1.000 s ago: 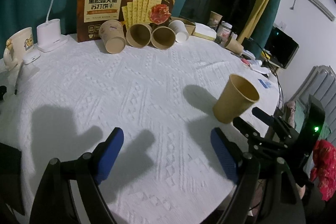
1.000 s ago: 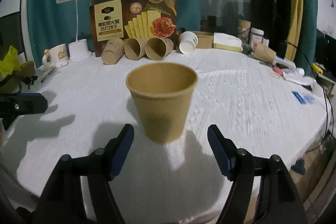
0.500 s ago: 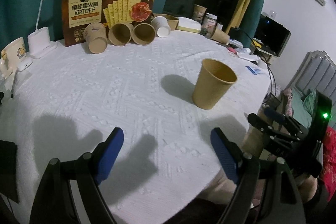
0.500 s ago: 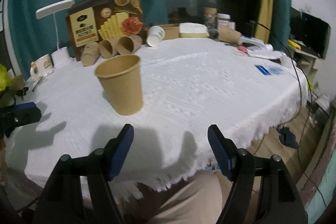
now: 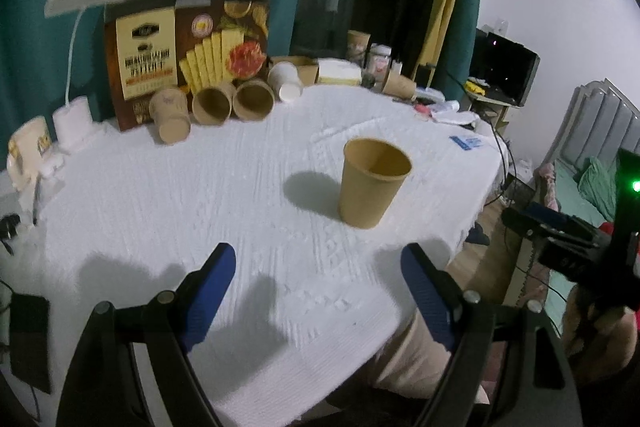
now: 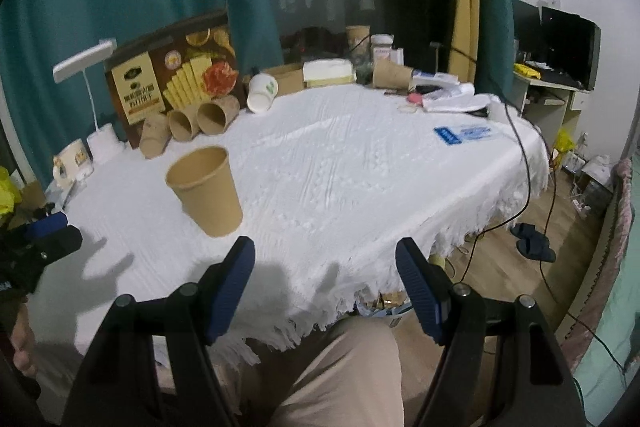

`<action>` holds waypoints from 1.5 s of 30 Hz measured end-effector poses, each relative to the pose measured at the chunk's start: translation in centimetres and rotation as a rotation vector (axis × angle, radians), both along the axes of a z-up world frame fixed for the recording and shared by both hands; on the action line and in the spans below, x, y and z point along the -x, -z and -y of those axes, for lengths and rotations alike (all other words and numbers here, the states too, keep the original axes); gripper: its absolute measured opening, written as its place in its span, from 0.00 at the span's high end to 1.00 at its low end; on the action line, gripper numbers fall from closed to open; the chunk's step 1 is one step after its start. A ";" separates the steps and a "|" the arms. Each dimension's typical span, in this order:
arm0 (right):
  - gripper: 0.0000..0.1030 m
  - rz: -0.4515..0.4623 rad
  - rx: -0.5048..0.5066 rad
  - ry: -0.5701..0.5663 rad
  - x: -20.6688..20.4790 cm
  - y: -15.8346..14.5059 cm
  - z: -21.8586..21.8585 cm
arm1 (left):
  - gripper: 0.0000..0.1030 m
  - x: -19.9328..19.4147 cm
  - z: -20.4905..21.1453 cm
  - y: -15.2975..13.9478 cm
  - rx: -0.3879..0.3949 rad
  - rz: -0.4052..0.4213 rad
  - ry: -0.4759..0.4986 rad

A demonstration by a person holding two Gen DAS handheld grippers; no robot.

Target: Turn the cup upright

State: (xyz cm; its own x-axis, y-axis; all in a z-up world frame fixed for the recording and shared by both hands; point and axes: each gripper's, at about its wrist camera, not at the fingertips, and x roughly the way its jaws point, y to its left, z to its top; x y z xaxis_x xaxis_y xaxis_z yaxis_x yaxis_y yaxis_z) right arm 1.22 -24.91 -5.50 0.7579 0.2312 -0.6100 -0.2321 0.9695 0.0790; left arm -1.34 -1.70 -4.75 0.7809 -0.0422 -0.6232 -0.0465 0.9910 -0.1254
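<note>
White patterned cloth covers the bench (image 5: 240,211), with teal curtains behind. My paper cup (image 5: 373,182) stands upright on its base near the bench's front edge, mouth up, so the flip looks done to me. I hold my left tool (image 5: 318,281) with its blue pads spread wide and empty, short of the cup, and my right tool (image 6: 325,277) equally agape over the fringe, clear so nothing nudges it. Spare cups (image 5: 212,105) lie on their sides by the cracker box (image 5: 186,47), well apart.
</note>
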 end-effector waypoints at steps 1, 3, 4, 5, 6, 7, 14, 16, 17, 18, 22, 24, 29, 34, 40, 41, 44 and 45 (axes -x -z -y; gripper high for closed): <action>0.31 0.012 -0.006 0.003 0.3 -0.7 0.4 | 0.18 0.2 0.2 -0.4 -0.009 0.019 -0.001; 0.31 0.030 -0.012 0.008 0.6 -1.6 0.7 | 0.18 0.5 0.5 -1.3 -0.024 0.053 -0.002; 0.31 0.042 -0.015 0.011 0.8 -2.2 1.0 | 0.18 0.7 0.7 -1.8 -0.033 0.069 -0.001; 0.31 0.053 -0.016 0.014 1.1 -2.8 1.2 | 0.17 0.9 0.8 -2.2 -0.040 0.087 0.000; 0.31 0.062 -0.018 0.016 1.2 -3.3 1.4 | 0.15 1.1 0.9 -2.7 -0.048 0.104 0.000; 0.31 0.076 -0.018 0.016 1.5 -3.9 1.6 | 0.14 1.3 1.1 -3.2 -0.060 0.123 -0.002; 0.31 0.179 0.009 0.019 3.1 -8.1 2.1 | 0.07 2.9 2.4 -6.2 -0.153 0.262 0.002; 0.29 0.210 0.017 0.019 3.7 -9.3 2.1 | 0.06 3.4 2.4 -6.9 -0.158 0.294 0.005; 0.29 0.223 0.019 0.018 3.9 -9.8 2.1 | 0.06 3.7 2.3 -7.3 -0.159 0.310 0.006; 0.29 0.235 0.020 0.016 4.2 -10.3 2.1 | 0.06 3.8 2.2 -7.6 -0.158 0.322 0.005; 0.27 0.279 0.021 0.012 5.4 -12.1 1.7 | 0.05 4.9 1.8 -8.9 -0.157 0.384 -0.014; 0.26 0.292 0.020 0.009 5.9 -12.7 1.4 | 0.03 5.3 1.6 -9.3 -0.163 0.399 -0.024; 0.24 0.317 0.015 -0.008 6.9 -13.7 0.3 | 0.00 6.3 0.9 -9.9 -0.170 0.430 -0.047; 0.21 0.320 0.013 -0.028 7.3 -13.8 -1.2 | 0.00 6.9 -0.2 -9.9 -0.159 0.454 -0.052; 0.21 0.288 0.022 -0.045 6.3 -13.1 -2.6 | 0.00 6.7 -1.4 -9.2 -0.146 0.434 -0.061; 0.21 0.284 0.023 -0.047 6.1 -13.0 -2.8 | 0.00 6.7 -1.6 -9.0 -0.143 0.432 -0.065; 0.21 0.271 0.023 -0.052 5.7 -12.5 -3.2 | 0.00 6.7 -2.0 -8.8 -0.132 0.427 -0.073; 0.21 0.266 0.023 -0.053 5.5 -12.3 -3.3 | 0.00 6.6 -2.1 -8.6 -0.129 0.422 -0.075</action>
